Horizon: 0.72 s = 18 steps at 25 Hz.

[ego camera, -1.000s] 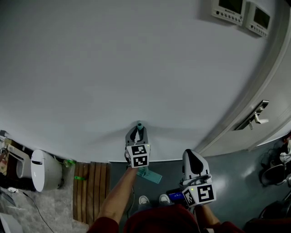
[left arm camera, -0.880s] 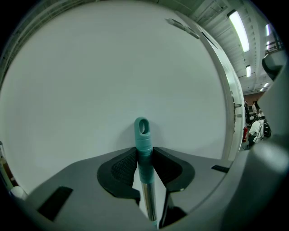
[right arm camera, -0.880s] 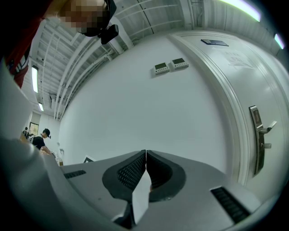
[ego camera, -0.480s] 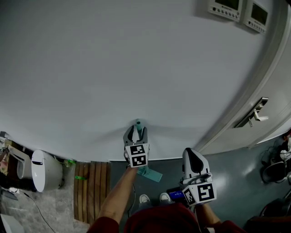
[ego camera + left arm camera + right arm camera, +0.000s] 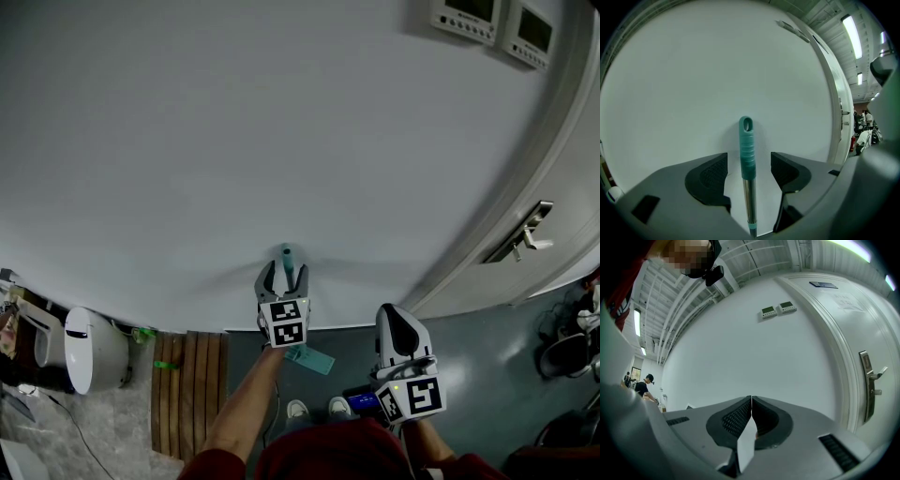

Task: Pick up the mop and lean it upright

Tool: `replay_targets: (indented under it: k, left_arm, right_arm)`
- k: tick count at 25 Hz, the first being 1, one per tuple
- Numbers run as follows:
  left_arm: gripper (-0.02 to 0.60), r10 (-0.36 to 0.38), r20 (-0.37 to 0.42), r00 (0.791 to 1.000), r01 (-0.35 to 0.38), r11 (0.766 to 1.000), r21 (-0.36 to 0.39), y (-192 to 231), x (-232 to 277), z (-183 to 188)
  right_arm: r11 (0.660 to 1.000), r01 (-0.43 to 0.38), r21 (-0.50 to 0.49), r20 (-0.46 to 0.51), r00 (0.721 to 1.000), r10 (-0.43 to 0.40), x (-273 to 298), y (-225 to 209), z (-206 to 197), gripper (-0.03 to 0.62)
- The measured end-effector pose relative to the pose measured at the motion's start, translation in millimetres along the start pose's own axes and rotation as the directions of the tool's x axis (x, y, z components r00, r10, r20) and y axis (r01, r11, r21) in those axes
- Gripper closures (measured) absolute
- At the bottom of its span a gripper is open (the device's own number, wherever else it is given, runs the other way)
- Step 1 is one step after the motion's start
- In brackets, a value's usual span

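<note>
1. Head view: the mop, with a ribbed teal plastic grip, a steel shaft and a flat teal head, stands upright. Its grip end rests against the plain white wall and its head is down on the grey floor, beside the brown wooden slats. The left tool sits around the top of the shaft. The right tool is lower and to the right, well apart from the mop and near the white door. I judge the lifting and leaning done; what is left is to draw the left tool clear and see that the mop stands alone.

2. Left gripper view: the teal grip stands between the jaws of the left tool. The jaws are spread wide and opening, with a clear gap on each side, so neither pad presses on the grip. The mop appears to be propped by the wall alone.

3. Right gripper view: the right tool has its jaws together, pad against pad, with nothing between them. It faces the wall and the door's metal lever handle.

4. Against the earlier head-view frames: 1 second ago the left tool's jaws were closed around the grip, and half a second ago they were partly parted. The mop has not visibly shifted, and the right tool is where it was.
</note>
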<state>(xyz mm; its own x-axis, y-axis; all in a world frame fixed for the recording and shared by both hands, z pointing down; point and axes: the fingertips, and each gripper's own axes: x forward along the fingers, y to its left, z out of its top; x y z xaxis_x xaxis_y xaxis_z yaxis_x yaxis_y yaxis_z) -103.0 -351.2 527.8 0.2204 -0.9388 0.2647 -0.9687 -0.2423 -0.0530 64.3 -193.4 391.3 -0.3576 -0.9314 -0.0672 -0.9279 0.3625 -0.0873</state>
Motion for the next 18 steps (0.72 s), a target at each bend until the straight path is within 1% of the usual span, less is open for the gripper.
replay_targets:
  k: [3,6,10,15,18]
  left_arm:
    - [0.288,0.004,0.011,1.0,-0.004,1.0,-0.013,-0.6,-6.8,3.9]
    - [0.288,0.016,0.044,0.999,-0.017,1.0,0.022,-3.0,-18.4,13.6]
    - [0.288,0.004,0.094,0.996,-0.01,0.998,0.065,-12.2,-38.3,28.9]
    - [0.288,-0.001,0.119,0.993,-0.006,0.998,0.058,-20.9,-73.8,39.1]
    - [0.288,-0.015,0.148,0.989,0.003,0.997,0.081,-28.8,-95.7,48.6]
  right_arm:
    - [1.0,0.001,0.0,0.0,1.0,-0.001,-0.4,-0.5,1.0,0.576]
    - [1.0,0.001,0.0,0.0,1.0,-0.001,-0.6,-0.2,0.2,0.576]
    - [1.0,-0.003,0.005,-0.003,1.0,0.003,0.0,1.5,-1.8,0.576]
    - [1.0,-0.006,0.009,-0.006,1.0,0.006,-0.1,3.3,-3.9,0.576]
    - [1.0,-0.006,0.01,-0.008,1.0,0.006,0.0,3.8,-5.1,0.576]
